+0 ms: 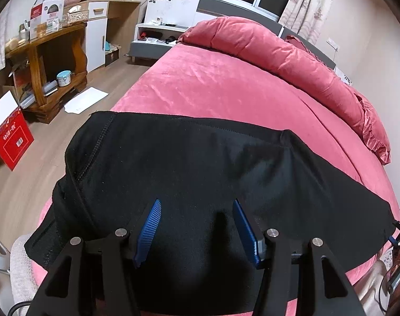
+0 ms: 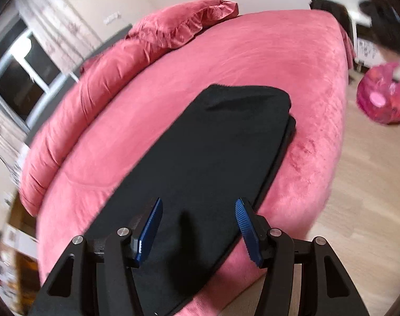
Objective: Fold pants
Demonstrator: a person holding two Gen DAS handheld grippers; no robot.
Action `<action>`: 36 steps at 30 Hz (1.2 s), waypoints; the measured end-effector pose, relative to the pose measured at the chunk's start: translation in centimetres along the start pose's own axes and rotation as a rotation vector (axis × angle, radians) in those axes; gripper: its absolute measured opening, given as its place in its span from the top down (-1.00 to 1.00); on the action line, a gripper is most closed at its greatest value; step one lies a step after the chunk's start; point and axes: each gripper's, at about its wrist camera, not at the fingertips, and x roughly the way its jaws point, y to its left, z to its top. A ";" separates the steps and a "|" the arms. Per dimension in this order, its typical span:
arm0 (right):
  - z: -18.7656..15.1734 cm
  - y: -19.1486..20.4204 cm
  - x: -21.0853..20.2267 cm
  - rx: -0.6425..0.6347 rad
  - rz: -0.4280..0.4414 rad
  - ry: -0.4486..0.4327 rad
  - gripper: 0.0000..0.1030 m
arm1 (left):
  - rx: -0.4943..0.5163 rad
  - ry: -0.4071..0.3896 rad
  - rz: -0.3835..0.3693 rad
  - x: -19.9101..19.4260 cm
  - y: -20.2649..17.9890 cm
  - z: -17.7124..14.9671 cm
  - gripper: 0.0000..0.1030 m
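black pants (image 1: 189, 173) flat on pink bed (image 1: 215, 84). left gripper (image 1: 197, 205) apart, empty. right gripper (image 2: 198, 202) apart, empty. left view only: red box (image 1: 11, 142), writing unreadable. right view only: pink bag (image 2: 381, 94).

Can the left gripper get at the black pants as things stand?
Probably yes. The left gripper hangs over the black pants, jaws open with nothing between them, and no object lies on the cloth ahead of it on the pink bed.

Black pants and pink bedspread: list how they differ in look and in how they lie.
The black pants are dark and matte; the pink bedspread is bright with a velvety sheen. The pants lie as a narrow strip near the bed's edge; the bedspread covers the whole mattress. The pants rest on top; the bedspread lies beneath. Both lie flat and fairly smooth.
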 end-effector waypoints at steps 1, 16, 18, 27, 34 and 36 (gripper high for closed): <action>0.3 -0.7 -0.3 0.025 -0.010 -0.021 -0.13 | -0.001 0.003 0.001 0.1 0.0 0.0 -0.12; 2.1 -7.7 2.9 0.272 0.182 0.027 -0.18 | 0.002 0.016 0.002 0.8 -0.1 0.0 -0.12; 1.8 -8.6 3.4 0.335 0.201 0.025 -0.17 | 0.004 0.016 0.005 0.8 -0.1 0.0 -0.12; 2.9 -8.7 5.5 0.365 0.234 0.006 0.56 | 0.017 0.027 0.026 1.2 -0.3 -0.1 -0.12; 4.7 -5.8 3.5 0.194 0.207 0.030 0.71 | 0.017 0.025 0.035 1.5 -0.5 0.0 -0.12; 5.3 -3.9 2.0 0.134 0.205 0.015 0.71 | 0.017 0.024 0.035 1.5 -0.5 -0.1 -0.12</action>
